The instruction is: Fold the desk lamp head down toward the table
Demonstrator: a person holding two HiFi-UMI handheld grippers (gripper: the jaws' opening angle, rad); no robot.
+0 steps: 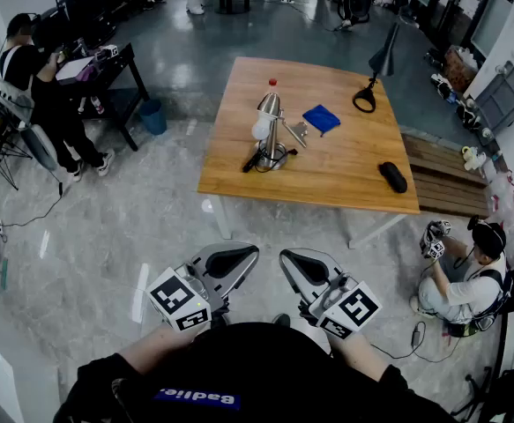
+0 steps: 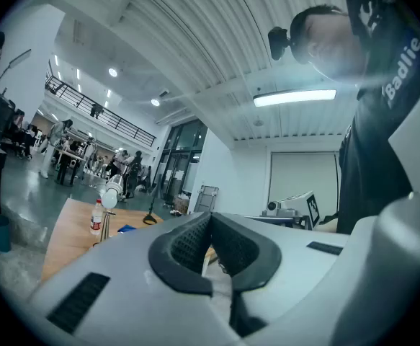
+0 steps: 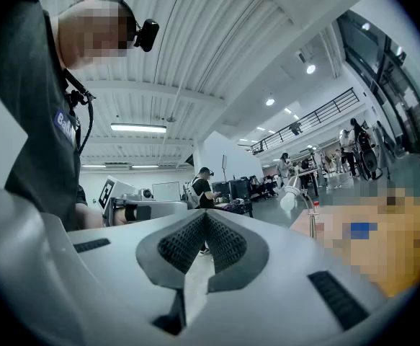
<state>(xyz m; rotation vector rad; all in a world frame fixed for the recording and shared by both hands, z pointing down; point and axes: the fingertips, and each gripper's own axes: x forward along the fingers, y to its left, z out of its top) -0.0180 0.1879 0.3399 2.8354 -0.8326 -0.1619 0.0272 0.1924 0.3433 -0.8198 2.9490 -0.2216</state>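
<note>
Lamp (image 1: 269, 132) is seen upright near the middle of the tabletop (image 1: 345, 170), in the upper centre of the head view. A white bulb shows under its chrome shade, and a black cord (image 1: 255, 160) is looped at its base.

The left gripper (image 1: 232, 256) and right gripper (image 1: 308, 264) are held side by side at the bottom centre of that view, pointed level toward the tabletop and well apart from the lamp. In each gripper view the dark ribbed fingers are seen pressed together, with nothing gripped between them. In the left gripper view the lamp appears small, left of the fingers and far beyond them. In the right gripper view it is seen to the right of the fingers, equally far off.

Pale floor (image 1: 151, 236) and the near edge of the tabletop lie between the fingers and the lamp.

A red-capped bottle (image 1: 272, 83) is placed behind the lamp, toward the top of the head view. A blue cloth (image 1: 322, 118) is spread just right of the lamp, and a black case (image 1: 392, 176) is set near the right front corner. A black loop (image 1: 364, 99) rests at the far right edge.

A bench (image 1: 437, 179) is seen just right of the tabletop. One person (image 1: 459, 285) is seated on the floor at lower right, and another (image 1: 40, 91) is at the upper left.
</note>
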